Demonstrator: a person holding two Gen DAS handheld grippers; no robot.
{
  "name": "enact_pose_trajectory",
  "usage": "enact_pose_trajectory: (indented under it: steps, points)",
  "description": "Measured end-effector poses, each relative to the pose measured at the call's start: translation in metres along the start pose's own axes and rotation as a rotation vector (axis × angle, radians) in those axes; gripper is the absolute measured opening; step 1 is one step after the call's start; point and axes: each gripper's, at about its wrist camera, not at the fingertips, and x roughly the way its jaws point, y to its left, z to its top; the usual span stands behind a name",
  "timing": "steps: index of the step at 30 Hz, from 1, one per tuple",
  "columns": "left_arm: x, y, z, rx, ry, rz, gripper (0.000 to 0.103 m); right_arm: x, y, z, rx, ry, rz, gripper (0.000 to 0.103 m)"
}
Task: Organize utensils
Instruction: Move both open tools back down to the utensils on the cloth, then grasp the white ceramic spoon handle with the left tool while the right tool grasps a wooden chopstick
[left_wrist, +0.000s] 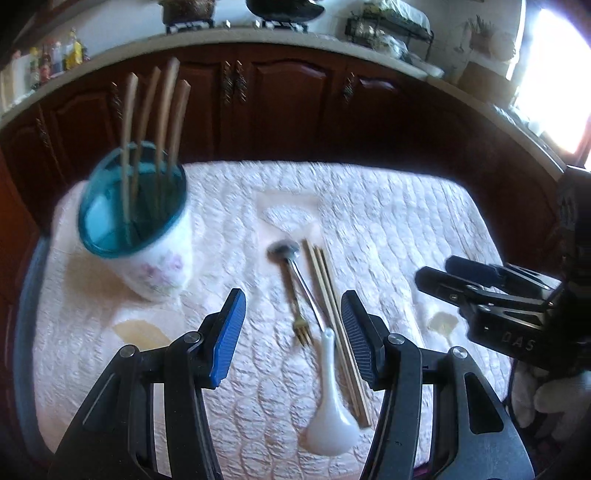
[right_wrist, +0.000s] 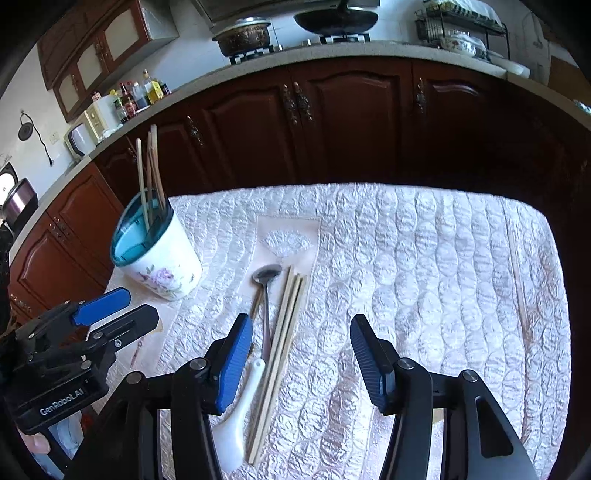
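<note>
Between both grippers' parted, empty fingers (left_wrist: 229, 325) lie chopsticks (left_wrist: 334, 321), fork (left_wrist: 293, 302), metal spoon (left_wrist: 295, 266), ceramic spoon (left_wrist: 330, 398); cup (left_wrist: 147, 236) already holds chopsticks.

Quilted, faintly shiny white fabric tablecloth (right_wrist: 424, 266) with a puckered, rough relief. Glossy white ceramic holder cup (right_wrist: 162, 266) with floral print and translucent teal plastic rim. Matt pale wooden chopsticks (right_wrist: 284, 339), smooth. Polished, reflective metal spoon (right_wrist: 266, 275); brass-toned metal fork (left_wrist: 301, 330). Smooth glossy white ceramic soup spoon (left_wrist: 330, 417). Ribbed matt blue rubbery pads (left_wrist: 229, 334) on black plastic left gripper (left_wrist: 293, 334). Varnished dark wooden cabinet doors (right_wrist: 351, 122).
</note>
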Motion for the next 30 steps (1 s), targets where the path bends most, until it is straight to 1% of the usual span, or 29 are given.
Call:
enact_pose_trajectory:
  steps: [4, 9, 11, 12, 13, 17, 24, 27, 28, 29, 30]
  points:
    - [0.022, -0.006, -0.012, 0.03, 0.087, -0.051, 0.054, 0.017, -0.006, -0.012, 0.008, 0.053, 0.007, 0.053]
    - [0.055, -0.016, -0.031, 0.067, 0.198, -0.075, 0.052, 0.037, -0.012, -0.023, 0.013, 0.112, 0.018, 0.053]
    - [0.066, -0.02, -0.038, 0.086, 0.225, -0.069, 0.042, 0.042, -0.015, -0.026, 0.014, 0.128, 0.017, 0.053]
    - [0.071, -0.021, -0.04, 0.094, 0.239, -0.068, 0.032, 0.044, -0.016, -0.027, 0.016, 0.132, 0.017, 0.053]
    - [0.075, -0.022, -0.042, 0.1, 0.25, -0.066, 0.025, 0.046, -0.018, -0.027, 0.019, 0.139, 0.018, 0.053]
    - [0.092, -0.027, -0.045, 0.115, 0.278, -0.066, 0.021, 0.048, -0.026, -0.027, 0.035, 0.141, 0.026, 0.053]
    - [0.112, -0.037, -0.044, 0.144, 0.302, -0.051, 0.021, 0.05, -0.037, -0.027, 0.064, 0.151, 0.042, 0.053]
    - [0.118, -0.039, -0.04, 0.145, 0.299, -0.053, 0.021, 0.052, -0.04, -0.028, 0.071, 0.159, 0.047, 0.053]
    - [0.118, -0.039, -0.039, 0.143, 0.296, -0.057, 0.015, 0.053, -0.04, -0.027, 0.072, 0.162, 0.048, 0.053]
    - [0.118, -0.038, -0.038, 0.134, 0.293, -0.061, 0.012, 0.054, -0.041, -0.027, 0.073, 0.165, 0.049, 0.053]
    - [0.118, -0.037, -0.037, 0.124, 0.295, -0.068, 0.012, 0.056, -0.041, -0.026, 0.073, 0.168, 0.051, 0.053]
